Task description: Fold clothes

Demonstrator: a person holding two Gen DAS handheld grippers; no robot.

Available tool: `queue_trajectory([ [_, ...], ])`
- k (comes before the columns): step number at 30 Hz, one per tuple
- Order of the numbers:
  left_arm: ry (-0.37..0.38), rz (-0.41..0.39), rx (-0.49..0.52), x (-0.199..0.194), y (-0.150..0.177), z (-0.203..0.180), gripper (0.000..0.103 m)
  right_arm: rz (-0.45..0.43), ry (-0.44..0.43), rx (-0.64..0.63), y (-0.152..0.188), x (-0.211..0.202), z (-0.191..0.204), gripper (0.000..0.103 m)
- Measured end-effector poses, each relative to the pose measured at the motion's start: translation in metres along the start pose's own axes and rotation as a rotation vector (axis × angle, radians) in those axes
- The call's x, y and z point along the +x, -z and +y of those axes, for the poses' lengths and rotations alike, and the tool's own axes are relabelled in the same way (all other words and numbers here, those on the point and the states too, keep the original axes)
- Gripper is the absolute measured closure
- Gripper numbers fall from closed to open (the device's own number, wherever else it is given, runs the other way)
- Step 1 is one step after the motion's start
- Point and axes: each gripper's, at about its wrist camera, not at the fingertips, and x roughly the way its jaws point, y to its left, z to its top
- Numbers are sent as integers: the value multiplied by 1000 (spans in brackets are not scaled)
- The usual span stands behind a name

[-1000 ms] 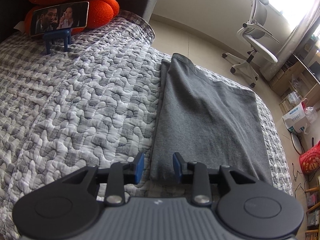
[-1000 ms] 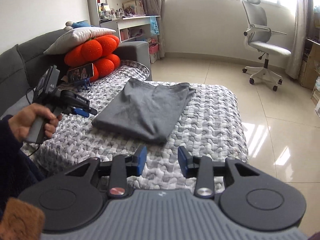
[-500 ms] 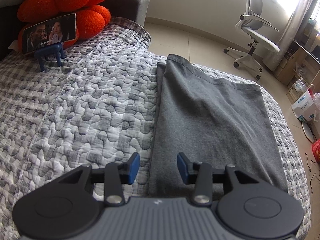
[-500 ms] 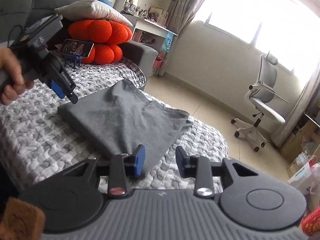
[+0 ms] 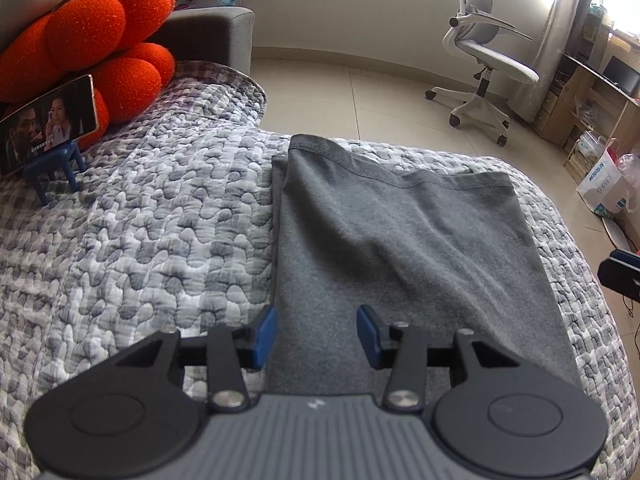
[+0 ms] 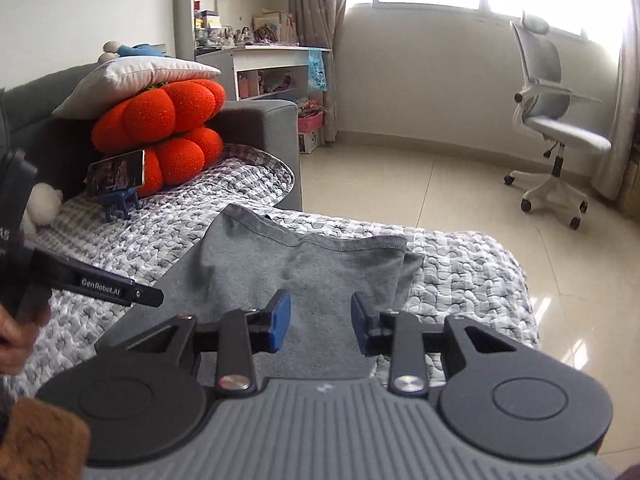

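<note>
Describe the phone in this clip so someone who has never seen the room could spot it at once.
Start at the sofa bed under the grey-and-white quilt, then look to its head end, where two orange pumpkin cushions are stacked. The phone stands in front of them, propped sideways on a small blue stand. Its lit screen showing two people is the only screen on the bed.

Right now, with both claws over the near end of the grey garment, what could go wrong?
1. The grey garment lies in layers; the opening left claw, empty and at its left edge, may catch only the top one.
2. The garment's right edge runs near the side of the quilt, so a pull could drag it off.
3. The right claw may snag the quilt.
</note>
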Motion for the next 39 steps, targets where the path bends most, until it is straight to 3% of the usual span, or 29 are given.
queue_trajectory([
  [4,19,9,-4,11,-7,-3,56,60,-21,95,0,20,-8,69],
  [18,67,67,-22,45,-16,-5,49,187,-67,83,9,66,-13,67],
  [23,73,75,-6,46,-18,0,49,230,-26,53,17,79,-13,66],
  [35,87,69,-15,53,-25,9,47,214,112,-14,13,89,-19,69],
  [39,30,59,-27,55,-30,16,47,212,121,-7,11,89,-26,69],
])
